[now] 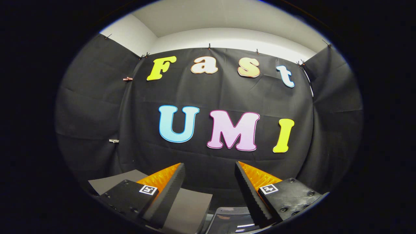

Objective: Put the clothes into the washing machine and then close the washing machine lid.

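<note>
The gripper [209, 169] stands wide open, holding nothing, aimed at the booth's black cloth wall [214, 97]. Below the fingers lie a grey board [190, 208] and a glossy dark lid [232, 219], probably the washing machine's.

Flat grey matte surface [190, 208] sits low under the tongs [210, 185], whose fingers stand apart with nothing between them. Just beside its edge, between the fingers: a dark glossy curved panel [232, 221], unclear what it is. Nothing discernible lying on the surface.
</note>
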The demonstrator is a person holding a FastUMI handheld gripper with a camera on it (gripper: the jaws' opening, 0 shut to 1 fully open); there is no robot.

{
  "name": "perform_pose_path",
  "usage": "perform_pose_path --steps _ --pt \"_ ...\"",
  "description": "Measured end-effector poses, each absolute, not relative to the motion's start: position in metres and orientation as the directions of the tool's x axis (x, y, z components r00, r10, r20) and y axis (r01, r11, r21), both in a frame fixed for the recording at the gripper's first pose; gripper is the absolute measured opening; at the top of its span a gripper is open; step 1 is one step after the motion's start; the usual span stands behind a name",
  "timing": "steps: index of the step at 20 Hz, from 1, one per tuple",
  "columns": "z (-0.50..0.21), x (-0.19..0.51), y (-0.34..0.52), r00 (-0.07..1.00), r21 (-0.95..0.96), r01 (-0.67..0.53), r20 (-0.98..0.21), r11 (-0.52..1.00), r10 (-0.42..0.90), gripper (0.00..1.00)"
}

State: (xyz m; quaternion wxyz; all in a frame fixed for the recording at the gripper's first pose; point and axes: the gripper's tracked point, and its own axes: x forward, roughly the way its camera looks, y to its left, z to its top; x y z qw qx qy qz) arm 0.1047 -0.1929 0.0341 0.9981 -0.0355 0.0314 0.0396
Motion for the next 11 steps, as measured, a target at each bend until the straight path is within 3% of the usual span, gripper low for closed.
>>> perform_pose_path --steps 11 --pt "0.022 0.099 -0.189 0.990 -0.048 -0.096 -0.104 0.994 0.090 0.98"
